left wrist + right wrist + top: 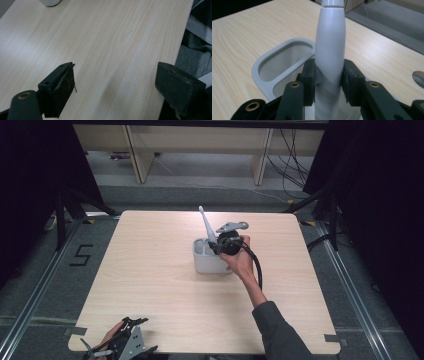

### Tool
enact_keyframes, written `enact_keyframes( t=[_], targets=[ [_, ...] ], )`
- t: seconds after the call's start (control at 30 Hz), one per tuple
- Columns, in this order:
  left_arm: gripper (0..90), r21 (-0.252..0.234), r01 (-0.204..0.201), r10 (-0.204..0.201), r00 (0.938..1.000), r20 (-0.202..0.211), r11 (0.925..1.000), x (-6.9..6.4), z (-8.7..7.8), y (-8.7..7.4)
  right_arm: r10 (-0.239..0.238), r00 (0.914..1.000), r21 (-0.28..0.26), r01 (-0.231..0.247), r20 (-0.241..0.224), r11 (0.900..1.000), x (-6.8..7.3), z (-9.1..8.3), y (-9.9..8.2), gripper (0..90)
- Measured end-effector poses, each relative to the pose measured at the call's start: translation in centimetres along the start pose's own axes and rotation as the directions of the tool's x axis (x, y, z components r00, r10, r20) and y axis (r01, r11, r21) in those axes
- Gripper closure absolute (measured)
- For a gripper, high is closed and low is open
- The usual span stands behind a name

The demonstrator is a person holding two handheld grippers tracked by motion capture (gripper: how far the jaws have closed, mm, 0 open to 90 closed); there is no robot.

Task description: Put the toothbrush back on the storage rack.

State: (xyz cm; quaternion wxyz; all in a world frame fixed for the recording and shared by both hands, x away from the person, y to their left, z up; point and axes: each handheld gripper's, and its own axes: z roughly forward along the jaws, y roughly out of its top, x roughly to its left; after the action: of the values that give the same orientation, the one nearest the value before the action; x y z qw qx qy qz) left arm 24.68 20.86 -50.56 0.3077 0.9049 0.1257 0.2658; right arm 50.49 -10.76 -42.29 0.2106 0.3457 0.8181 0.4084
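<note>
A long pale grey handle [205, 222] stands nearly upright, tilted a little to the far left, with its lower end in a grey holder [207, 265] at the table's middle. My right gripper [220, 246] is shut on that handle just above the holder's rim. In the right gripper view both pads press the handle [329, 37] from either side, and my right gripper [329, 72] sits over the holder's open compartment [262, 66]. My left gripper [134, 321] rests at the table's near left edge. In its own view my left gripper [116, 67] stands open with bare wood between the jaws.
The wooden table [150, 285] is bare around the holder. A corner of the holder [50, 2] shows far off in the left gripper view. Metal rails and dark floor surround the table, with cabinet legs and cables [292, 165] behind.
</note>
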Motion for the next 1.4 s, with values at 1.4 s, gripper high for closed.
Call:
enact_keyframes(
  t=[1.4],
  targets=[
    [15.4,-0.001,0.001,-0.001,1.0000,-0.008,1.0000,-0.1,0.1,0.0,0.028,0.9992,-0.018,-0.029,-0.028,0.9994,0.7,-1.5,-0.2,41.3]
  ],
)
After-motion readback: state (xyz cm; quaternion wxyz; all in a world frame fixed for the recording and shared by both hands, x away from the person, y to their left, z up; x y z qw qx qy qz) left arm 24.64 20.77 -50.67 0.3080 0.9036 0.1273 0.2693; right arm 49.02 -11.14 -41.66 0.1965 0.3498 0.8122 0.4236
